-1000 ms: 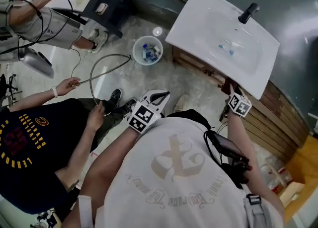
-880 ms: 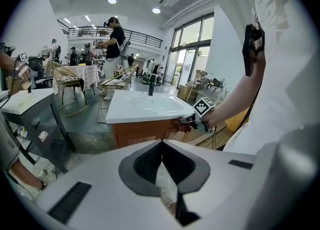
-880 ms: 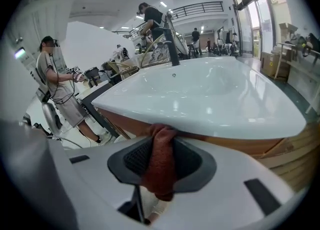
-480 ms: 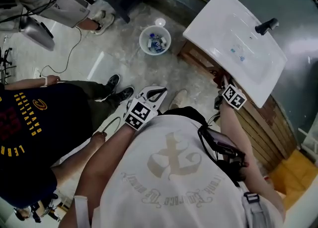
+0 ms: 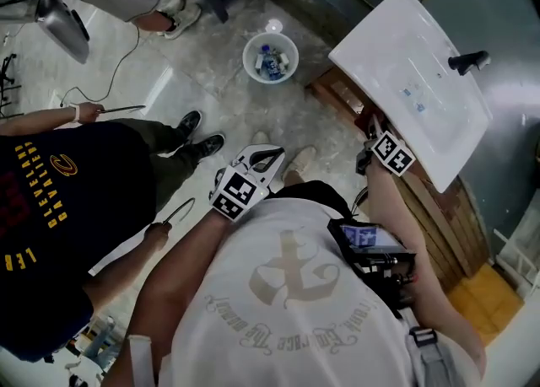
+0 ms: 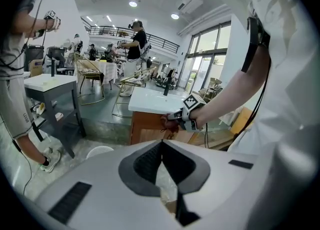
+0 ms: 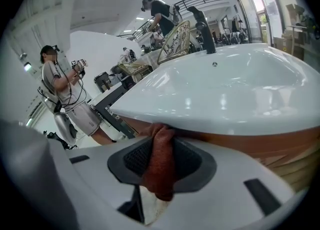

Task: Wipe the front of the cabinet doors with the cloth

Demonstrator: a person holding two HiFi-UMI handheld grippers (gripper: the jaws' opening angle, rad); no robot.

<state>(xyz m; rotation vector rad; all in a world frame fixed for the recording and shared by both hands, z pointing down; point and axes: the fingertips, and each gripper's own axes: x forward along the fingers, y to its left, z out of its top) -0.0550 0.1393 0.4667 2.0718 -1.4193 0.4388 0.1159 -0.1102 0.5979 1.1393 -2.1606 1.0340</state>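
**Fig. — Cloth held at the upper edge of the cabinet front.**
The right gripper (image 7: 160, 141) is clenched on a reddish-brown cloth (image 7: 159, 166). The cloth touches the top of the brown wooden cabinet (image 7: 282, 146), just beneath the rim of the white ceramic washbasin (image 7: 225, 93). The left gripper (image 6: 161, 146) has its jaws pressed together with nothing between them and hangs well apart from the cabinet, above the grey stone floor (image 5: 253, 115). A white bucket (image 5: 248, 61) stands near the cabinet's corner. A bystander in a dark shirt (image 5: 51, 200) is at the left.
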